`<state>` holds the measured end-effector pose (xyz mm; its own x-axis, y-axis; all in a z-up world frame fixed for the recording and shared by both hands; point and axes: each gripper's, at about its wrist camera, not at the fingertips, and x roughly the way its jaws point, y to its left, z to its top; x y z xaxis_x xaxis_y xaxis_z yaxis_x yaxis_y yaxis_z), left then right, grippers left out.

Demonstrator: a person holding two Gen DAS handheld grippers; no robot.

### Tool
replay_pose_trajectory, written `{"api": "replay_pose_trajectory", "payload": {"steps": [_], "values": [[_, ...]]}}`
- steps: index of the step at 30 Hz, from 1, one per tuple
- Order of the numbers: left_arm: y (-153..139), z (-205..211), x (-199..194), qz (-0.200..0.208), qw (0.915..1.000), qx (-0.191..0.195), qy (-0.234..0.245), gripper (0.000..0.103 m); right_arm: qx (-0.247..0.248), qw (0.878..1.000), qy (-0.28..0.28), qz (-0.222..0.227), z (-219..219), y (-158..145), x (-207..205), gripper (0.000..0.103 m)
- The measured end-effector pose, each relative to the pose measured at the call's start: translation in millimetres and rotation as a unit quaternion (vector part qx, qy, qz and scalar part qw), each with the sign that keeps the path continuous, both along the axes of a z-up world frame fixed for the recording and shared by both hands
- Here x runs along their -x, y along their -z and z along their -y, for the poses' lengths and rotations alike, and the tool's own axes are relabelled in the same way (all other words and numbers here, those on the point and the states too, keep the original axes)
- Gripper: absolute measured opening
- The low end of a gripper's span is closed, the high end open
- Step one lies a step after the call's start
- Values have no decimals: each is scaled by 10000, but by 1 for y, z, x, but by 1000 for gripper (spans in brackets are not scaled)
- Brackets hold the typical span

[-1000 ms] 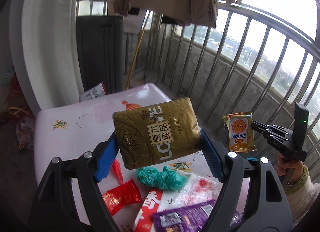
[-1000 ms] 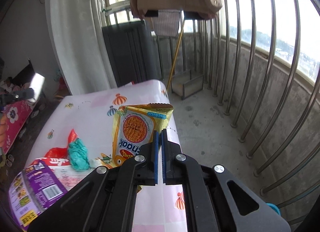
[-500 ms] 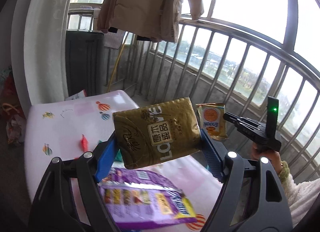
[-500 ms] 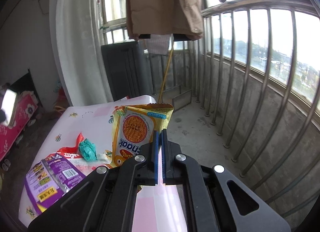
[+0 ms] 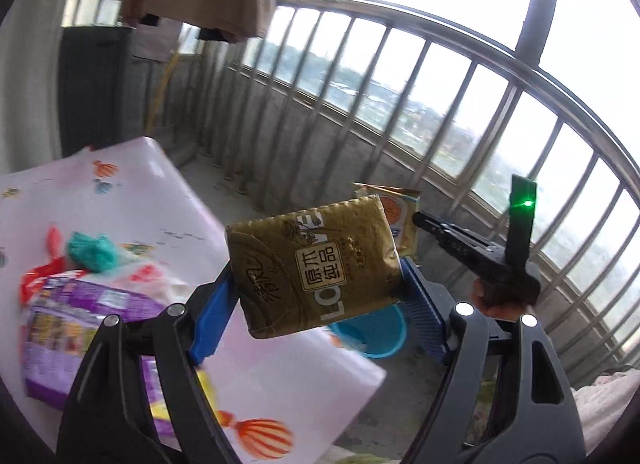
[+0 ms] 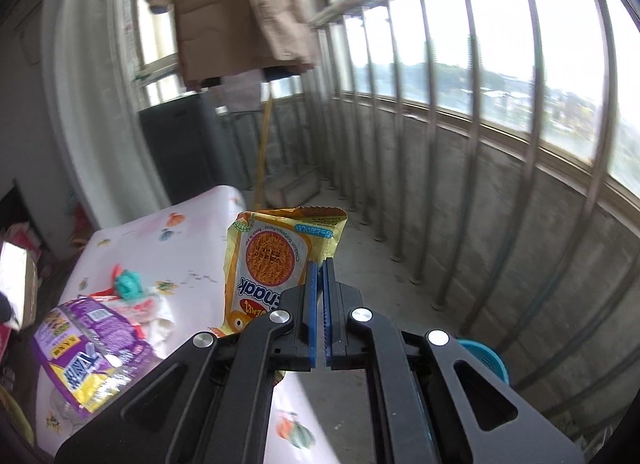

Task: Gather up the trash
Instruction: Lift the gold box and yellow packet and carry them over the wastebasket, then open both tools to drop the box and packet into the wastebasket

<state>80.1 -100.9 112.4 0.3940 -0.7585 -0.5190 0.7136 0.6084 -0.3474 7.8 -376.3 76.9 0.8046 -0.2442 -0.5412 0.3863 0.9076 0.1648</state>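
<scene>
My left gripper [image 5: 316, 284] is shut on a gold tissue pack [image 5: 314, 266] and holds it in the air past the table's right edge, above a blue bin [image 5: 370, 330] on the floor. My right gripper [image 6: 320, 276] is shut on a yellow Enaak snack packet [image 6: 272, 260], held up beside the table; packet [image 5: 402, 216] and gripper [image 5: 424, 222] also show in the left wrist view. The bin's rim [image 6: 484, 356] shows low right in the right wrist view. A purple packet [image 5: 84, 328], teal wad [image 5: 92, 250] and red wrapper [image 5: 34, 280] lie on the table.
The white table [image 5: 132, 184] with balloon prints stands on a balcony. A metal railing [image 5: 460, 112] curves along the right. A tan coat [image 6: 240, 8] hangs overhead. A dark cabinet [image 6: 180, 152] and a yellow stick [image 6: 262, 152] stand at the back.
Both grippers have swung right, off the table toward the railing side, still holding their items. The blue bin on the floor has come into view below them.
</scene>
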Motion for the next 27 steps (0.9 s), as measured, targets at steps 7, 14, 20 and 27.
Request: {"api": "replay_pose_trajectory", "payload": {"steps": [7,14,20,27], "values": [[29,90,2,-189,9983,-262,493,74,-281,9961,834,-8,48,23,42,3],[84,172,-11,-806,9892,-829,896,74,-901,9829,1565,-362,96,73,68,3],[139,248,-25,-1374,9723,-1403,1270,74,-1379,9631,2186,-746,134,119,70,3],[196,342,-42,-1620,9542,-2029,1484,74,-2079,9242,3044,-1003,182,186,72,3]]}}
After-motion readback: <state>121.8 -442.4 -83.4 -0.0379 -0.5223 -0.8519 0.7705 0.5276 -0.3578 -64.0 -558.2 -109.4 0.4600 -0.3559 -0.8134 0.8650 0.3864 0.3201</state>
